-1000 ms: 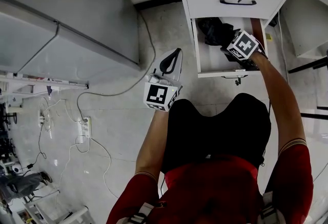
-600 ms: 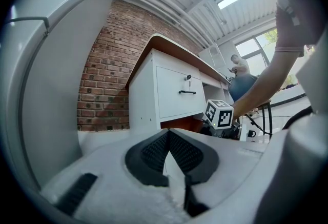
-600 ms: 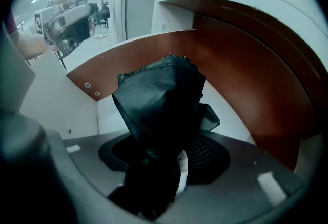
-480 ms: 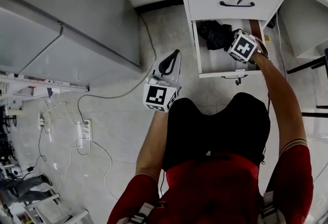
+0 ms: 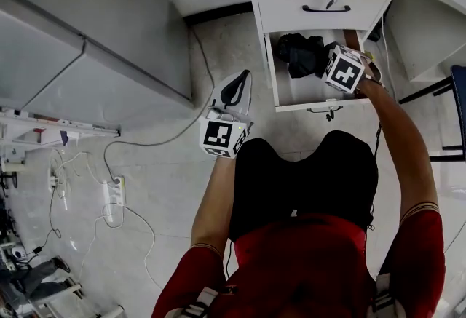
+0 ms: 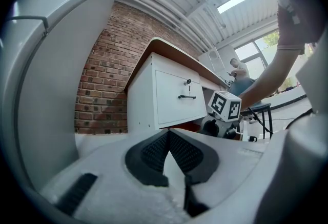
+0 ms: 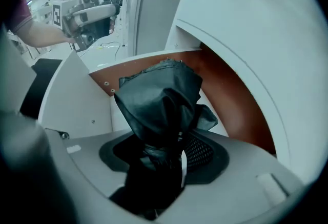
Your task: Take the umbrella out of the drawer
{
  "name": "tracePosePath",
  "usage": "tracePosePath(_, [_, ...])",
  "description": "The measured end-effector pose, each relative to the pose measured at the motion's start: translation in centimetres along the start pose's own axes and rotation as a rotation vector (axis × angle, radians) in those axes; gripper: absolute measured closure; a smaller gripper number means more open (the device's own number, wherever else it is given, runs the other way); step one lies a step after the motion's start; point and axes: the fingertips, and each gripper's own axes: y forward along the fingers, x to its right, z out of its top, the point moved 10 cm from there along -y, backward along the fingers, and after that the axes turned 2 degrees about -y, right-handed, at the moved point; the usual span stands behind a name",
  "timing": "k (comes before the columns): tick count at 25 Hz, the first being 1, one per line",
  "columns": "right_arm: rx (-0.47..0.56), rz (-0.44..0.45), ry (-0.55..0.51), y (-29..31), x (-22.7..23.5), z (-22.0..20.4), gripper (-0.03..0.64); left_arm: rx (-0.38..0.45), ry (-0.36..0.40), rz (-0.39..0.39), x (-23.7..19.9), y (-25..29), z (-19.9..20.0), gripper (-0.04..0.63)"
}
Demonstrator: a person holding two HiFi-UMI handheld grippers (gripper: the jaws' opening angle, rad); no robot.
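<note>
Lying in the open drawer point(image 5: 271, 73), the black umbrella point(image 5: 298, 54) is pinched by the right tool point(image 7: 160, 152), jaws just tightened; the left tool point(image 6: 167, 141) is closed, empty.

Left gripper point(image 6: 167, 135), white shell with black ribbed pads, tips together on nothing, white drawer cabinet point(image 6: 148, 100) ahead, black bar handle point(image 6: 187, 97) on cabinet front, red brick wall point(image 6: 102, 84) left of cabinet, person's arm point(image 6: 267, 75) right of cabinet

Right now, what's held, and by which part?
The right gripper, its jaws having just closed further, grips the umbrella by bunched fabric at one end. Left gripper: shut, empty.
</note>
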Motion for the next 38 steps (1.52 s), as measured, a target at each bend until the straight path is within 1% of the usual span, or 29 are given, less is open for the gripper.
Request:
tracePosePath(4, [0.002, 0.009, -0.037, -1.6, -0.5, 0.5, 0.359, 0.011, 0.007, -0.013, 0.5, 0.4, 0.6, 0.591])
tracePosePath(11, [0.031, 0.011, -0.041, -3.6, -1.5, 0.6, 0.359, 0.02, 0.017, -0.021, 1.0, 0.9, 1.3, 0.591])
tracePosePath(16, [0.108, -0.004, -0.022, -6.3, -1.9, 0.0, 0.359, 0.025, 0.028, -0.028, 1.4, 1.2, 1.9, 0.591])
tracePosePath(20, [0.167, -0.042, -0.052, -8.9, -2.7, -0.9, 0.362, 0.03, 0.043, -0.038, 2.2, 1.6, 2.6, 0.591])
tracePosePath(27, [0.296, -0.084, -0.059, -12.6, -2.9, -1.4, 0.362, 0.027, 0.06, -0.034, 2.8, 2.4, 3.6, 0.591])
tracePosePath(29, [0.332, -0.075, -0.045, -13.5, -3.0, -1.4, 0.362, 0.026, 0.062, -0.037, 3.0, 2.6, 4.5, 0.591])
tracePosePath(32, [0.403, -0.057, 0.007, -15.2, -3.3, -1.4, 0.362, 0.025, 0.061, -0.045, 3.5, 2.7, 6.4, 0.591])
tracePosePath(38, [0.548, -0.02, 0.132, -19.6, -5.4, -1.6, 0.362, 0.012, 0.022, -0.059, 5.8, 1.9, 11.2, 0.591])
